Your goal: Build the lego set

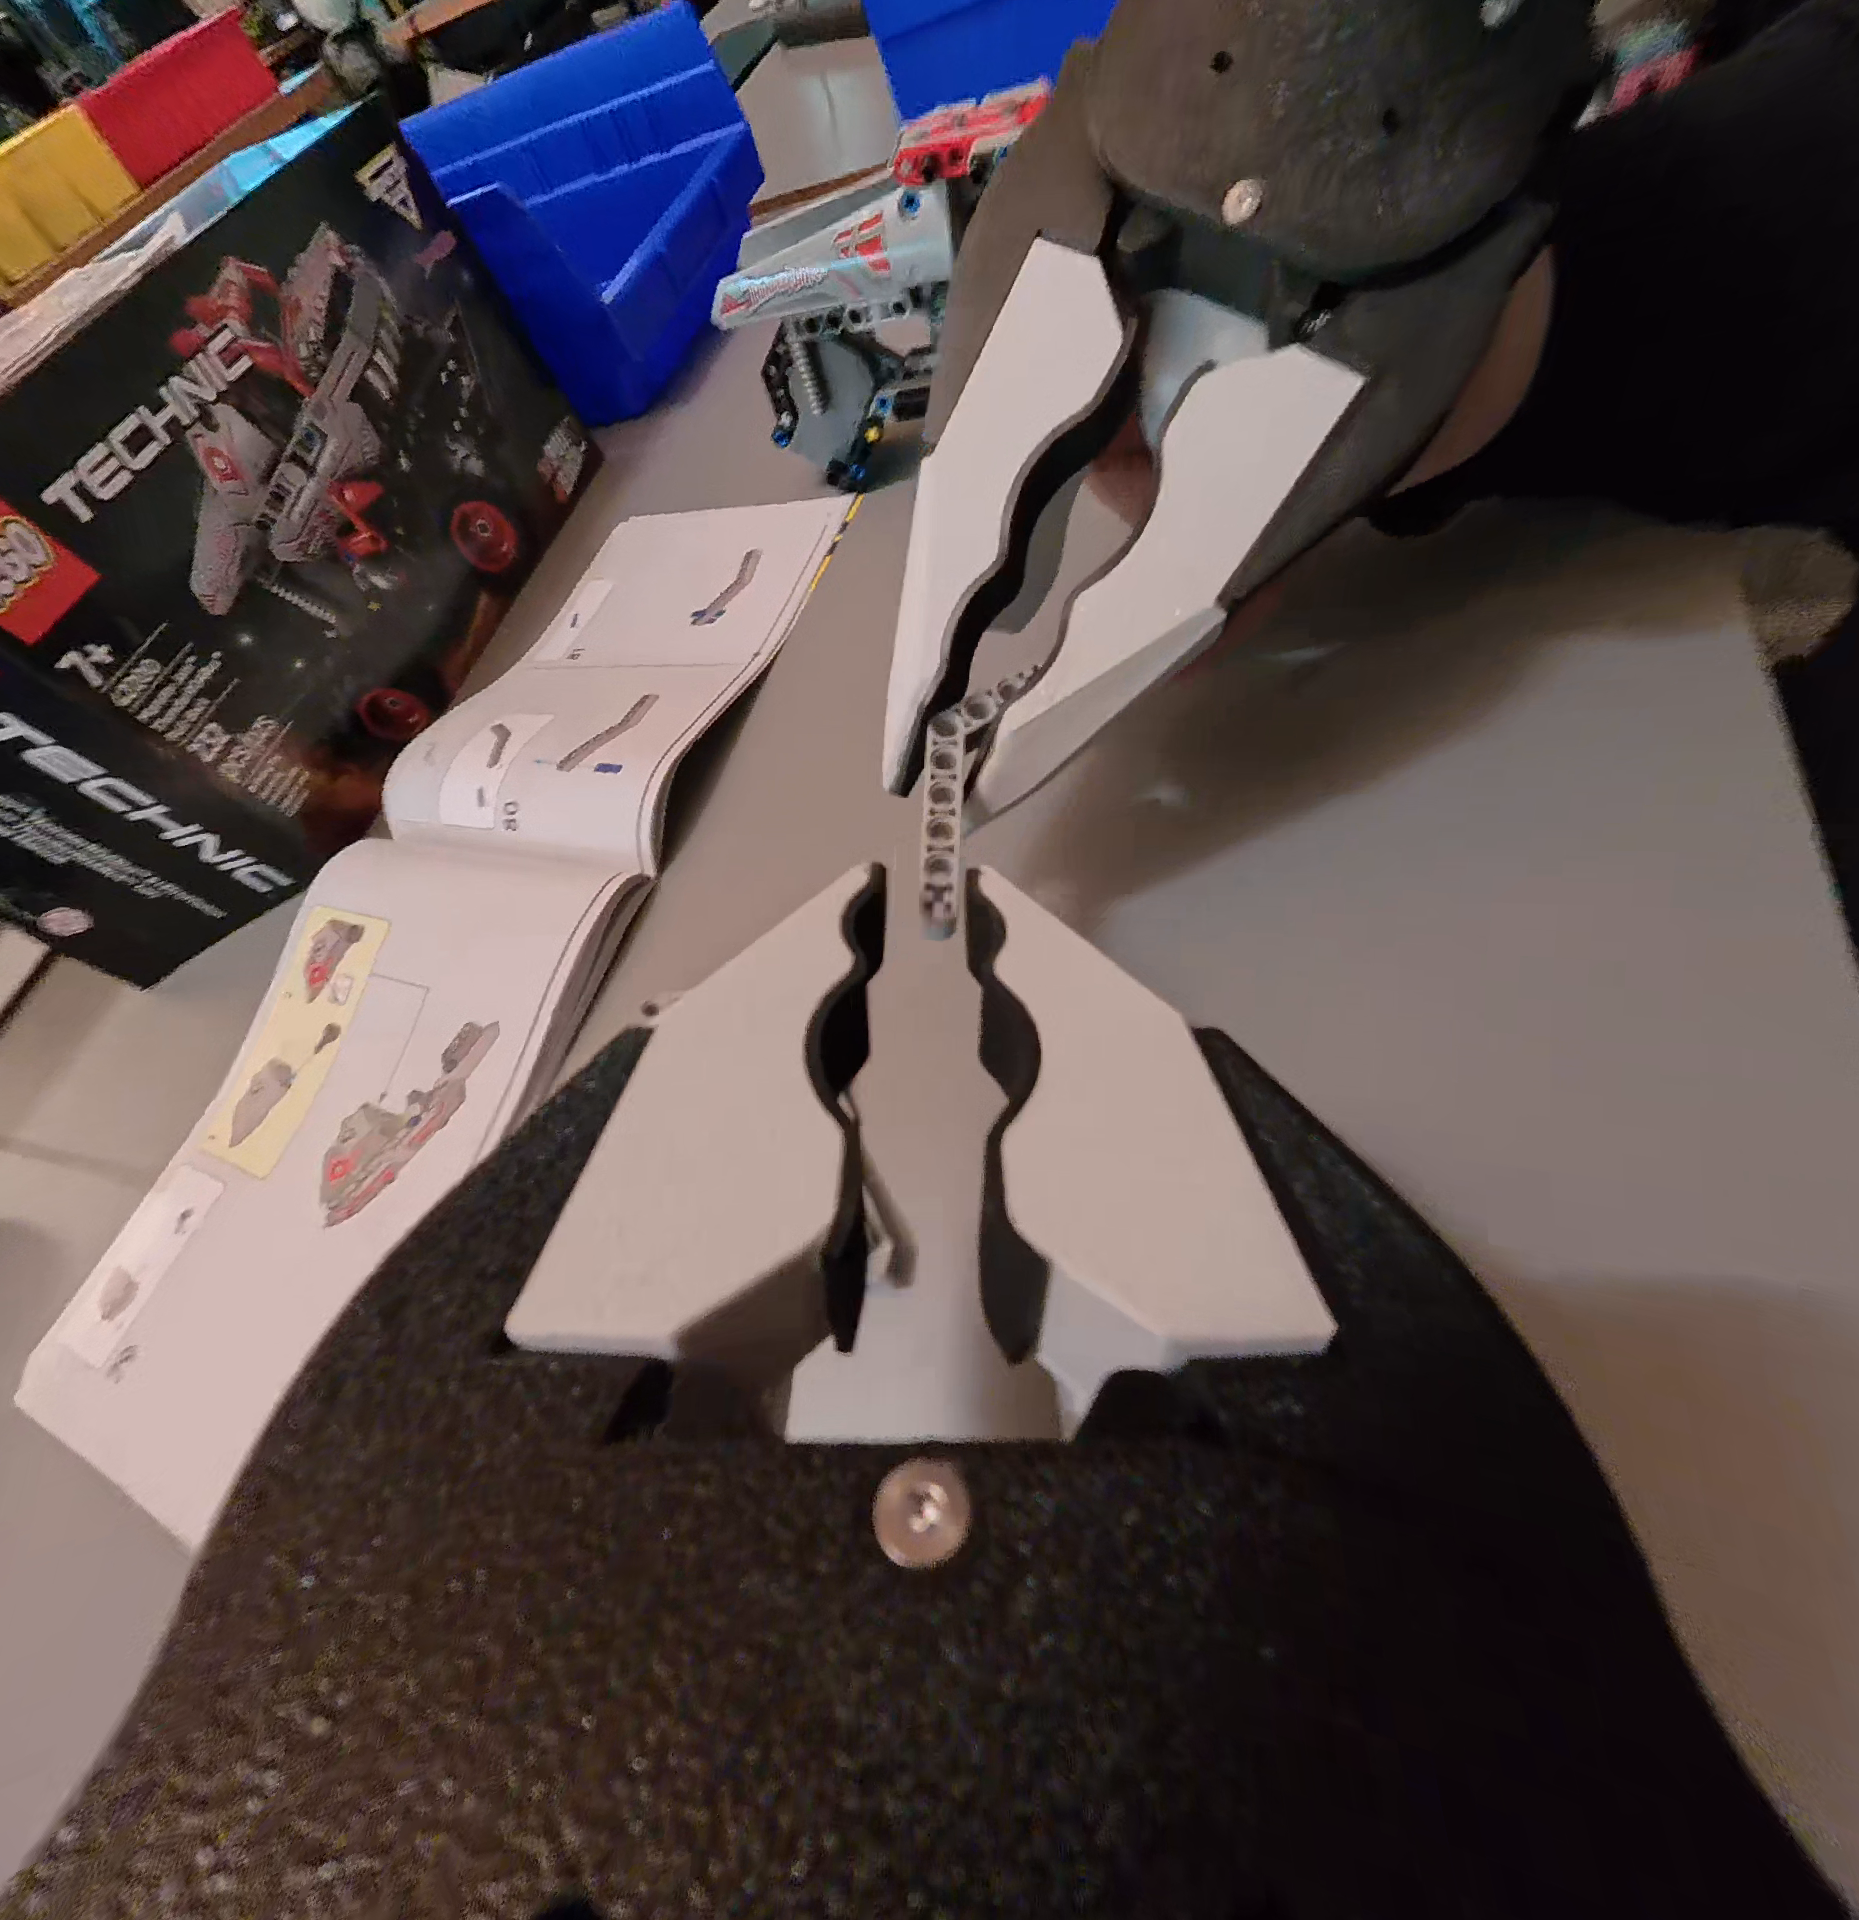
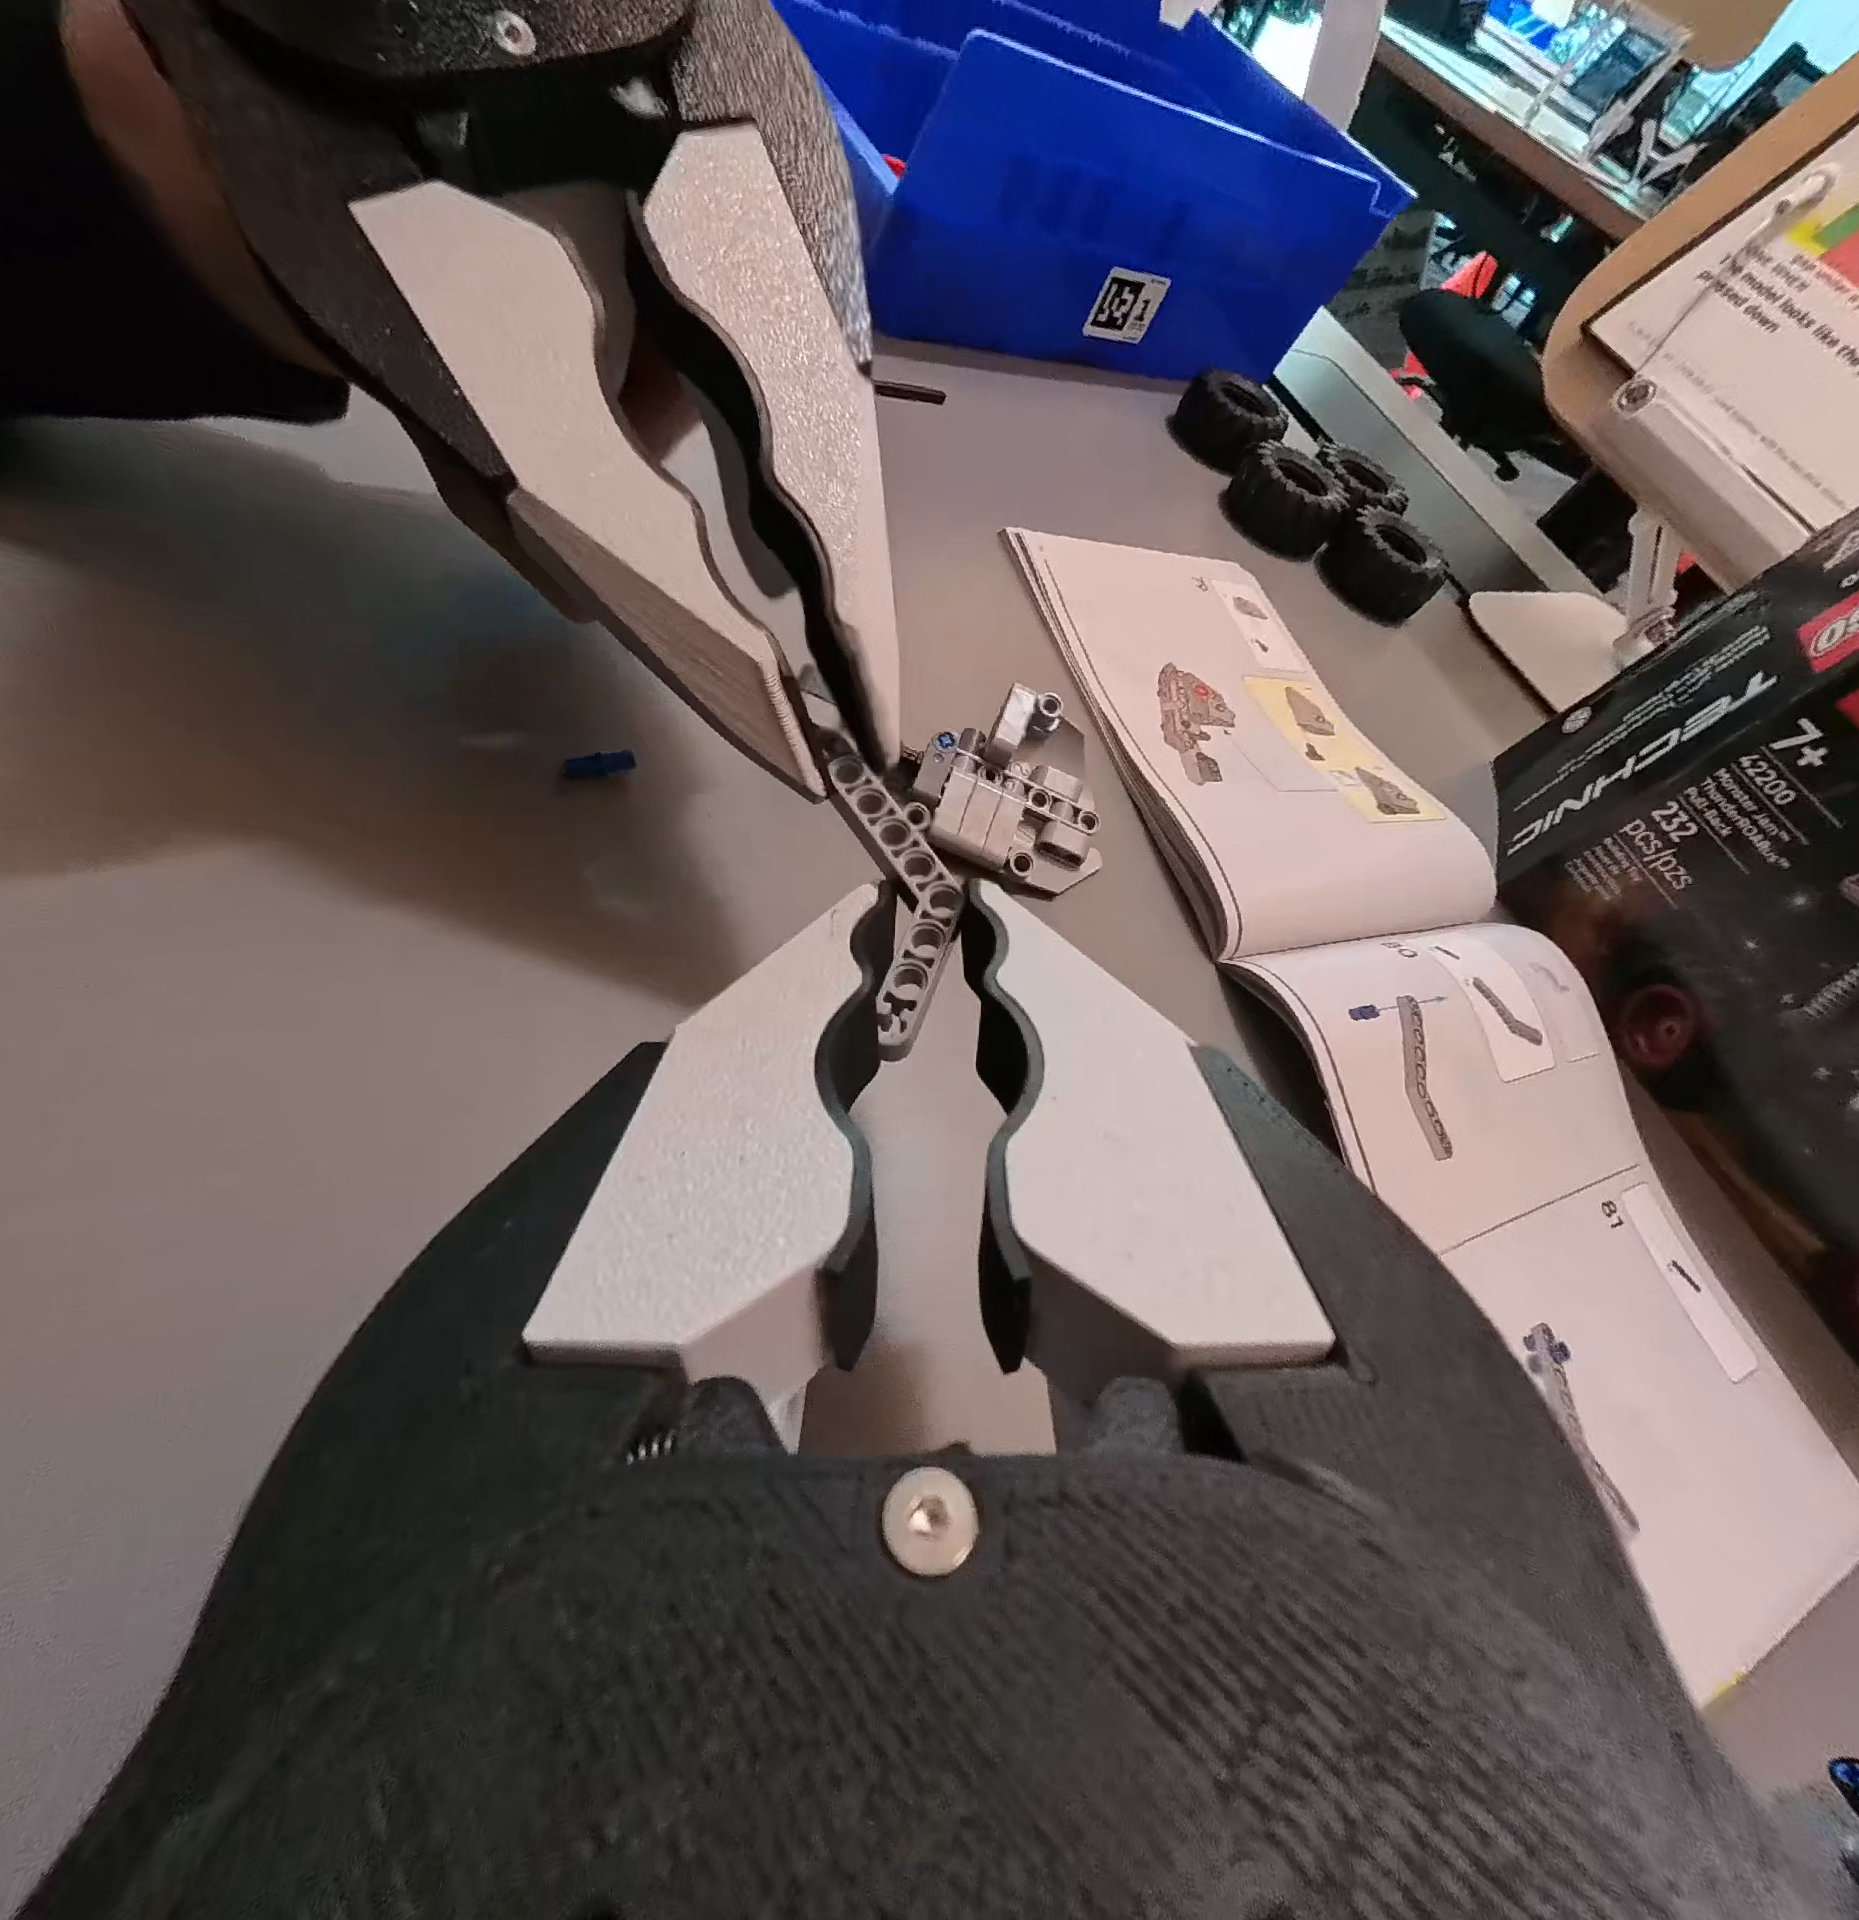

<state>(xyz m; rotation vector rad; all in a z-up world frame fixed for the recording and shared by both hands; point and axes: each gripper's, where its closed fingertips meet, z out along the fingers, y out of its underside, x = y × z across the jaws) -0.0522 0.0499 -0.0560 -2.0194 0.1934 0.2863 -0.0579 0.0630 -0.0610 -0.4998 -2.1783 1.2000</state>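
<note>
A grey bent beam with holes (image 1: 940, 821) hangs above the table between my two grippers. My left gripper (image 1: 925, 883) pinches the end of its long arm. In the right wrist view the left gripper (image 2: 837, 753) comes in from the upper left, shut on that end. My right gripper (image 2: 927, 899) is shut on the beam (image 2: 883, 821) at its bend, with the short arm inside its jaws. In the left wrist view the right gripper (image 1: 946, 784) reaches down from the upper right. A small grey sub-assembly (image 2: 998, 810) lies on the table just behind the beam.
The open instruction booklet (image 1: 551, 727) lies beside the set's box (image 1: 229, 468). Blue bins (image 1: 592, 239) and a part-built model (image 1: 852, 312) stand behind. Several black tyres (image 2: 1320, 499), a blue pin (image 2: 598, 766), a black axle (image 2: 909, 392) and a sign stand (image 2: 1735, 364) are nearby. Only a small space, under 4 cm, lies between the two pairs of fingers. My left tips are roughly 8 cm from the blue pin (image 2: 598, 766).
</note>
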